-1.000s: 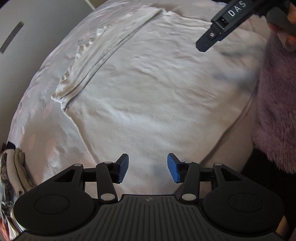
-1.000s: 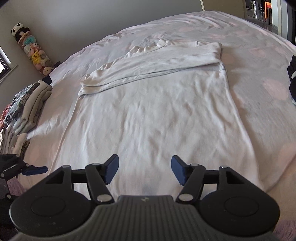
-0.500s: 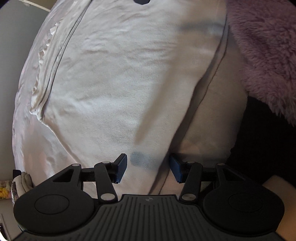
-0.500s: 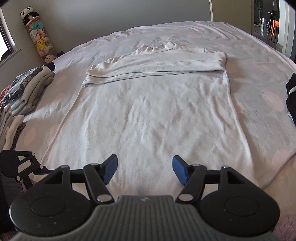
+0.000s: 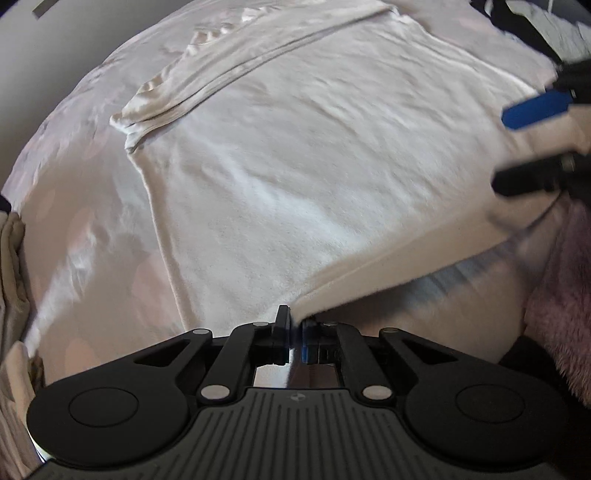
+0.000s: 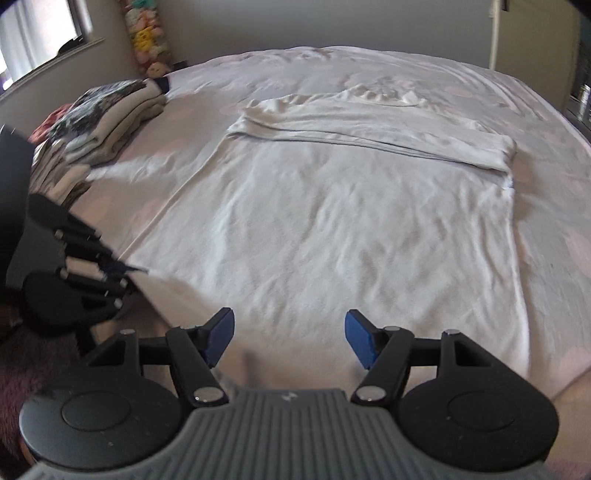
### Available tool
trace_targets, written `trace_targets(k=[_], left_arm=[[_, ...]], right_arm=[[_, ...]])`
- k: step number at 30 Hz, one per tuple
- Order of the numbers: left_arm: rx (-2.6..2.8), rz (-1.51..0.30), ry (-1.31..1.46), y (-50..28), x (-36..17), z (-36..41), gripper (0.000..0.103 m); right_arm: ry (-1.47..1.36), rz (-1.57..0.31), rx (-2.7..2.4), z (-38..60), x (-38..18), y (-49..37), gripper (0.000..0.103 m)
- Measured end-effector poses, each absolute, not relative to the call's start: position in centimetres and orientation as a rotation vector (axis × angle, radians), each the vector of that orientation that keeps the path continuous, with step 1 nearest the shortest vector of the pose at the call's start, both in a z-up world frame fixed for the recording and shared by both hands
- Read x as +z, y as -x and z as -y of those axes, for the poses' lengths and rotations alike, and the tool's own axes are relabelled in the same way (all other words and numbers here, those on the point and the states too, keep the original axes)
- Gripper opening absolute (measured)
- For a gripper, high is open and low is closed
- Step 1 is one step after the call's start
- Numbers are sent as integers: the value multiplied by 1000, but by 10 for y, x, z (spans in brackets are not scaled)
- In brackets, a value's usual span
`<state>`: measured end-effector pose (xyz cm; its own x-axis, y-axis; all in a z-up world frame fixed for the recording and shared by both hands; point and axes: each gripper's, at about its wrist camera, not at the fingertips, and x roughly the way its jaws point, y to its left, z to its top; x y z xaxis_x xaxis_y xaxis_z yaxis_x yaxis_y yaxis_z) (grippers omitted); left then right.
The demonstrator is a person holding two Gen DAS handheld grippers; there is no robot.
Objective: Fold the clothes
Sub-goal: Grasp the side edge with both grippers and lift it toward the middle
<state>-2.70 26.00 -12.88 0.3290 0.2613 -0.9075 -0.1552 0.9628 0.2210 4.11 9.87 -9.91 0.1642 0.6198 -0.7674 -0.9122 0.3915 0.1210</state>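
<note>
A white long-sleeved shirt (image 6: 332, 229) lies spread flat on the bed (image 6: 546, 155), hem toward the near edge and collar at the far end. Its sleeves (image 6: 369, 129) are folded across the chest in a flat band that runs from side to side. The near left corner of the hem is lifted a little off the bedsheet, and the cloth there pulls into a taut ridge.

The left gripper (image 5: 293, 332) has its fingers clenched on that hem corner, with the fabric pinched between the blue pads. The right gripper (image 6: 290, 336) hovers low over the near hem toward the right half of the shirt, its fingers (image 6: 360, 341) released and spread wide apart, holding nothing.

On the far left of the bed sits a pile of folded clothes (image 6: 107, 118). Beyond it, in the room's corner, a column of plush toys (image 6: 147, 33) stands against the wall beside a window (image 6: 40, 33). A mauve fuzzy fabric (image 5: 557, 314) shows at the near right edge of the left wrist view.
</note>
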Motion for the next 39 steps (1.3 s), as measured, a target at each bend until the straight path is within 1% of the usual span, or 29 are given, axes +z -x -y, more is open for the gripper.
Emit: trace_targets(k=[3,9,11,13,14,15,18,20,27,33,39], left_arm=[[305,-1181,-20,28,-125,-270,4],[313,-1171,6,29,-125,-271,4],[313,-1170,8,30,-125,-271,4],[312,-1168,14,31,-125,-272,4],[309,-1168,16,31,-126,-273,4],[307,-1167,17,31,-125,-273,4],[306,-1165,3,31,-124,-270,4],[310,-1158,0,32,-123,-270,4],[331,-1049,20,26,-98,-278,4],[350,-1012,-20,3,-107,-290,4],[348,-1027,-34,-17,-134,-301,4]], right_arm=[[574,-827,1154,-110,-108,-27,77],[902,-782,1071,-129,-132,-8,78],[1010,-763,1039,-136,-140,-2,76],[1118,-743,1005,-143,-148,4,63],[1171,-732,986,-146,-152,8,40],[1223,-721,968,-149,-155,11,20],[1155,-748,926,-146,-151,-3,11],[1130,-719,914,-144,-146,-5,9],[1005,-631,881,-147,-129,-14,9],[955,-570,856,-161,-124,-30,9],[966,-659,858,-178,-145,-53,9]])
